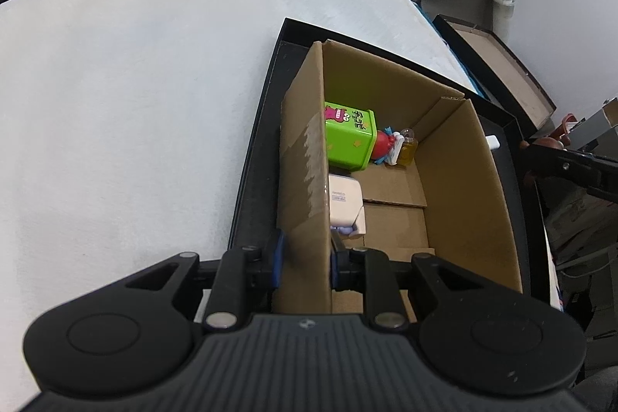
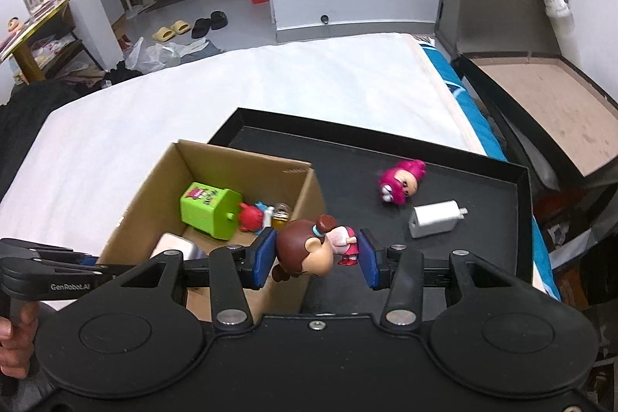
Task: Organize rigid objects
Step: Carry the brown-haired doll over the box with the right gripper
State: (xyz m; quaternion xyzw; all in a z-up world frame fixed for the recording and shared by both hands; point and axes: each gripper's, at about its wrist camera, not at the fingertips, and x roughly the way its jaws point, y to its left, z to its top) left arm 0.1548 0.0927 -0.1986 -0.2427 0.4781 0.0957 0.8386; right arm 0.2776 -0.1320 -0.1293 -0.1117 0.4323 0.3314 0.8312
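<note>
My left gripper (image 1: 307, 257) is shut on the near-left wall of the cardboard box (image 1: 305, 157), which stands in a black tray (image 1: 255, 157). Inside the box lie a green tin (image 1: 349, 138), a red figure (image 1: 384, 143), a small yellow bottle (image 1: 407, 147) and a white charger (image 1: 343, 205). My right gripper (image 2: 318, 259) is shut on a brown-haired doll figure (image 2: 309, 251), held above the right wall of the box (image 2: 313, 195). A pink-haired doll (image 2: 401, 180) and a white plug adapter (image 2: 434, 219) lie on the tray (image 2: 483, 188).
The tray sits on a white bed cover (image 2: 270, 83). An open dark box with a brown lining (image 2: 540, 103) stands at the right beside the bed. Slippers and bags lie on the floor beyond.
</note>
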